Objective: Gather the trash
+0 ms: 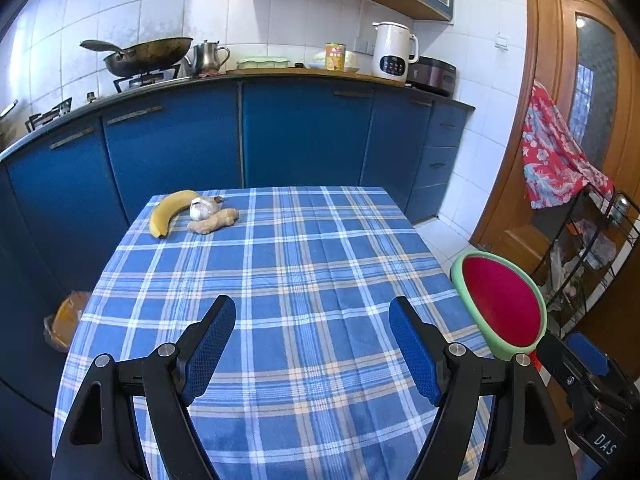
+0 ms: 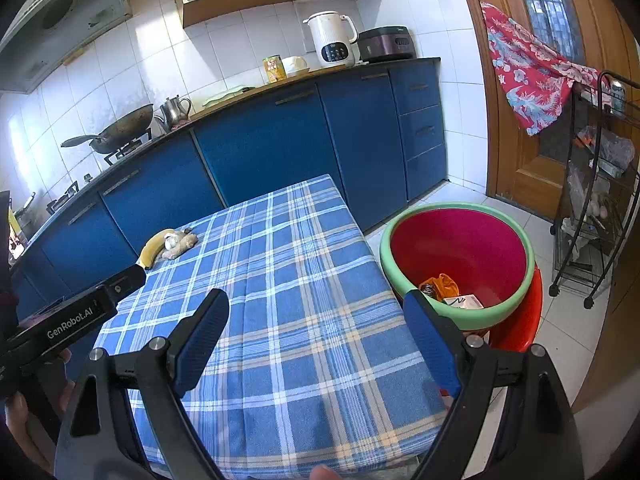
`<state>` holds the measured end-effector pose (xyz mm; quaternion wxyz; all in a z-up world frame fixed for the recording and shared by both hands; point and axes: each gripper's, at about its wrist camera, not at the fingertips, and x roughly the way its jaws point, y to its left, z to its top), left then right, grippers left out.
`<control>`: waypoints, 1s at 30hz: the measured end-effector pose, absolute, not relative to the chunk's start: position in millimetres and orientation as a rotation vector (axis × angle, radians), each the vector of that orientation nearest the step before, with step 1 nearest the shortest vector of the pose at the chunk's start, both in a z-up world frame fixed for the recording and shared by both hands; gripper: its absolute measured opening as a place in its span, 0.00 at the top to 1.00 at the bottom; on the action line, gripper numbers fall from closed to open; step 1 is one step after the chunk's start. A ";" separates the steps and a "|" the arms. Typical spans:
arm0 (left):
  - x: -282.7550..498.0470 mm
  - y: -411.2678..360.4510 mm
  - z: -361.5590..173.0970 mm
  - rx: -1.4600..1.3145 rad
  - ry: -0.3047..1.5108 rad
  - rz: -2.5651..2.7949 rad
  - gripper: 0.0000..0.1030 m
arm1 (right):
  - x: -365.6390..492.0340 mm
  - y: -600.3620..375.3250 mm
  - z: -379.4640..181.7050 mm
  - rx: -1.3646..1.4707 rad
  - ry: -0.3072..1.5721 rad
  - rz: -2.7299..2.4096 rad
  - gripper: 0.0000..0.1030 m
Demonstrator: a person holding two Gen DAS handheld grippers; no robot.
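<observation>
Far left on the checked tablecloth point(image 1: 304, 280) sit a banana point(image 1: 170, 210), garlic point(image 1: 201, 209) and ginger point(image 1: 213, 221) (food, not trash, I'd judge), so my left gripper point(image 1: 312, 346) and right gripper point(image 2: 320, 344) hang spread and empty, the wrappers point(image 2: 440, 286) already in the basin point(image 2: 460, 322) beside the table.

The black bar of the left gripper point(image 2: 76, 316), seen at the left edge of the right wrist view, carries white lettering "GenRobot.AI". In the left wrist view, the black body of the right gripper point(image 1: 600, 440), low beside the red basin point(image 1: 504, 300), shows white letters "DAS". A white box point(image 2: 464, 302) inside that basin bears a mark like an "N". The yellow can's point(image 1: 335, 57) label is too small to read.
</observation>
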<state>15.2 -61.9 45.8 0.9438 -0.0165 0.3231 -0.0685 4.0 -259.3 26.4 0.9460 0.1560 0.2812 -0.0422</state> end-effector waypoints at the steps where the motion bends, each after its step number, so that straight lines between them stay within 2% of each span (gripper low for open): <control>1: 15.2 -61.7 45.8 -0.034 0.658 -0.140 0.22 | 4.0 -259.7 26.6 0.317 0.573 -0.086 0.14; 30: 16.5 -60.7 45.0 -0.034 0.659 -0.142 0.22 | 4.5 -257.5 25.4 0.313 0.573 -0.082 0.14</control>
